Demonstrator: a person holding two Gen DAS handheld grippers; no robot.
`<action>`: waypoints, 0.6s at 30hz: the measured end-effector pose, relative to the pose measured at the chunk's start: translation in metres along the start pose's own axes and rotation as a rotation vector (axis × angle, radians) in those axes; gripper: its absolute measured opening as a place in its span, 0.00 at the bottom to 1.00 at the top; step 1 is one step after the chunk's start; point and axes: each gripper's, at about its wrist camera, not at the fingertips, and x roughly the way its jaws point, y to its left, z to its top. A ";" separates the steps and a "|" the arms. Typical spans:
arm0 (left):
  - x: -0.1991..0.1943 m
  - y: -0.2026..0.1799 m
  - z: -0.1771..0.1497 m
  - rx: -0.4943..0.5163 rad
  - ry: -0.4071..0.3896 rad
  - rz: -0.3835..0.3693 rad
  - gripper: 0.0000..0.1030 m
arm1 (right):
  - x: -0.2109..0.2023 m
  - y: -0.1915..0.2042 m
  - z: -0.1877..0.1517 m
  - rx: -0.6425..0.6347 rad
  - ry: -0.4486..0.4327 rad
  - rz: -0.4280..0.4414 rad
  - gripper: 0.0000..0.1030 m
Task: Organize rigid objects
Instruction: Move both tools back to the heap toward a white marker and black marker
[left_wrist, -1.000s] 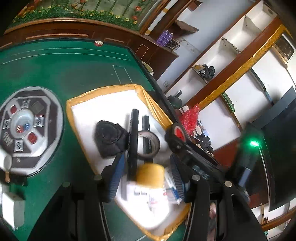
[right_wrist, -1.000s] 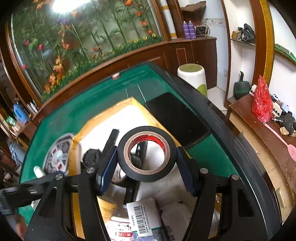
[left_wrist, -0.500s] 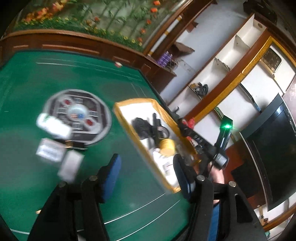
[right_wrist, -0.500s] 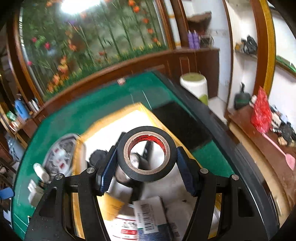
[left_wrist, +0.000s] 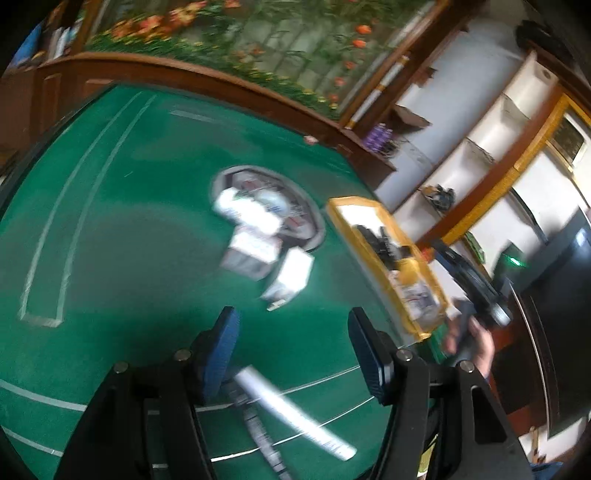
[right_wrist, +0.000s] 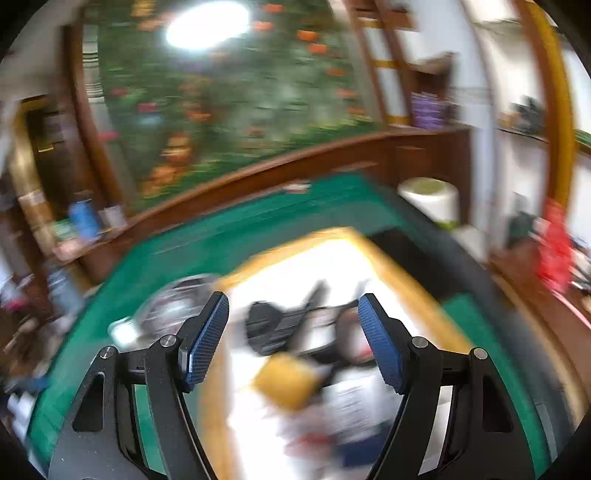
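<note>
Inside yellow tray (right_wrist: 402, 273) | contents blurred | right claw (right_wrist: 293, 341) opening, empty

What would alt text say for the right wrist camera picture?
Two blue-padded fingers of the right gripper are spreading apart with nothing between them, above a blurred yellow-rimmed white tray of small objects on a green felt table. A yellow block and black items lie in the tray.

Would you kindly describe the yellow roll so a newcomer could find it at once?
On the green table lies a yellow-rimmed white tray. The yellow roll lies inside it, at the near end beside dark tools; it is the only yellow item among the tray's contents.
</note>
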 end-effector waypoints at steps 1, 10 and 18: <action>-0.001 0.008 -0.003 -0.017 0.004 0.009 0.60 | 0.000 0.017 -0.009 -0.026 0.038 0.077 0.71; -0.003 0.040 -0.017 -0.064 0.049 0.047 0.60 | 0.010 0.163 -0.099 -0.339 0.414 0.432 0.72; -0.005 0.037 -0.035 -0.038 0.100 0.049 0.60 | 0.030 0.209 -0.139 -0.575 0.530 0.378 0.69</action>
